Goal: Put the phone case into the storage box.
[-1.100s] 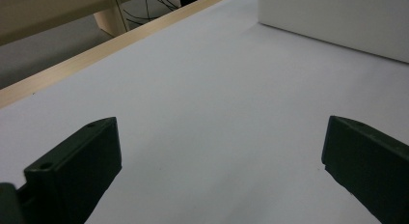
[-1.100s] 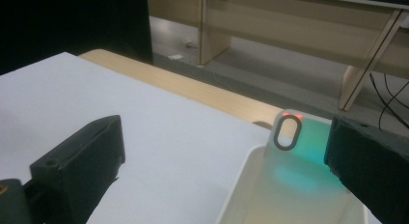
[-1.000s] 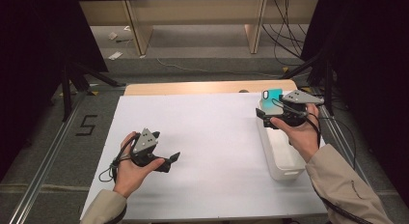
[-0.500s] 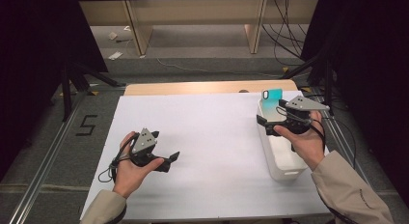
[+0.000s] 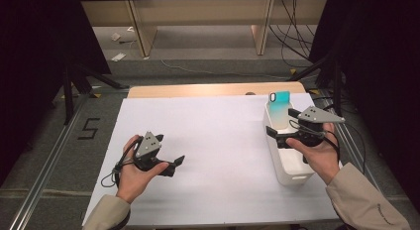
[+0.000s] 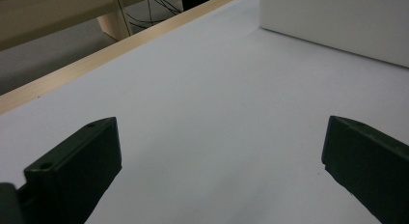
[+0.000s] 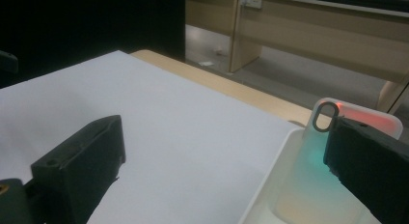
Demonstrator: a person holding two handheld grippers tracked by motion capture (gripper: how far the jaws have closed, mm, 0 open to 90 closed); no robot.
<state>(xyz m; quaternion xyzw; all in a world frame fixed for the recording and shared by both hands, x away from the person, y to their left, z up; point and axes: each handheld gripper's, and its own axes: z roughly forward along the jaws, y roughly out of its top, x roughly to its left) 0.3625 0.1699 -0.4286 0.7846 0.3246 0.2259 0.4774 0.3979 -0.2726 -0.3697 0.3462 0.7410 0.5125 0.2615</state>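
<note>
I judge that the step in hand is to take the phone case (image 5: 280, 109) out of the white bin (image 5: 292, 174) with my right claw (image 5: 278, 137). The case stands upright at the far end of the bin, leaning on its wall, just ahead of this claw and a little to its right in the right gripper view (image 7: 337, 151). To do this well, I should bring the claw forward and a little to the right until the thin edge of the case sits between the two jaws, then close slowly. The case is translucent and looks soft, so a gentle squeeze on its upper part, under the camera cut-out, should be enough. I should also keep the lower jaw away from the rim of the bin, or it may push the bin along the tabletop (image 5: 218, 141).

The right claw is spread wide and holds nothing; it hangs above the near part of the bin, and I cannot tell for sure if it touches the rim.

My left claw (image 5: 173, 164) rests low over the tabletop, well apart from the bin, jaws also wide with nothing between them. It can wait there.
</note>
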